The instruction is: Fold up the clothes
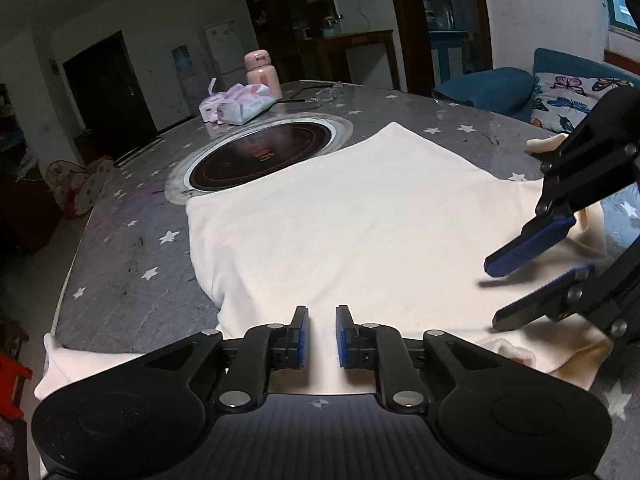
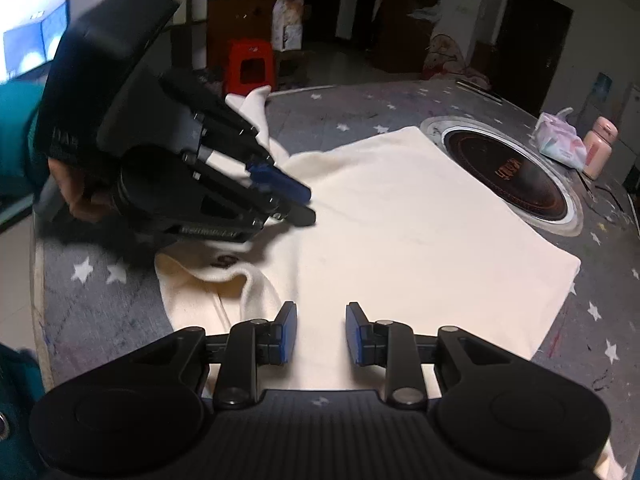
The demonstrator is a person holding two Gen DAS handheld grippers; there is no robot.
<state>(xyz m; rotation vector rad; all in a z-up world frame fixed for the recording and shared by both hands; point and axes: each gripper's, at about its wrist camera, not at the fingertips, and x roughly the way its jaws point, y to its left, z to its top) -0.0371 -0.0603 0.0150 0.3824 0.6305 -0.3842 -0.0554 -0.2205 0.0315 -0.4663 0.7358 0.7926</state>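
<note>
A cream garment (image 1: 360, 216) lies spread flat on the grey star-patterned table (image 1: 132, 248). Its collar (image 2: 224, 268) faces the near edge, and one sleeve (image 2: 250, 100) hangs over the table's side. My left gripper (image 1: 322, 320) hovers low over the near hem, open with a narrow gap and nothing between its blue pads. My right gripper (image 2: 320, 316) is open wider above the cloth beside the collar. In the left wrist view the right gripper (image 1: 494, 294) reaches in from the right. The right wrist view shows the left gripper (image 2: 308, 205) held by a hand (image 2: 76, 196).
A round black hob (image 1: 260, 156) is set into the table just beyond the garment. A tissue pack (image 1: 244, 106) and a pink bottle (image 1: 262, 72) stand at the far edge. A red stool (image 2: 250, 64) stands on the floor and a blue sofa (image 1: 500, 88) beside the table.
</note>
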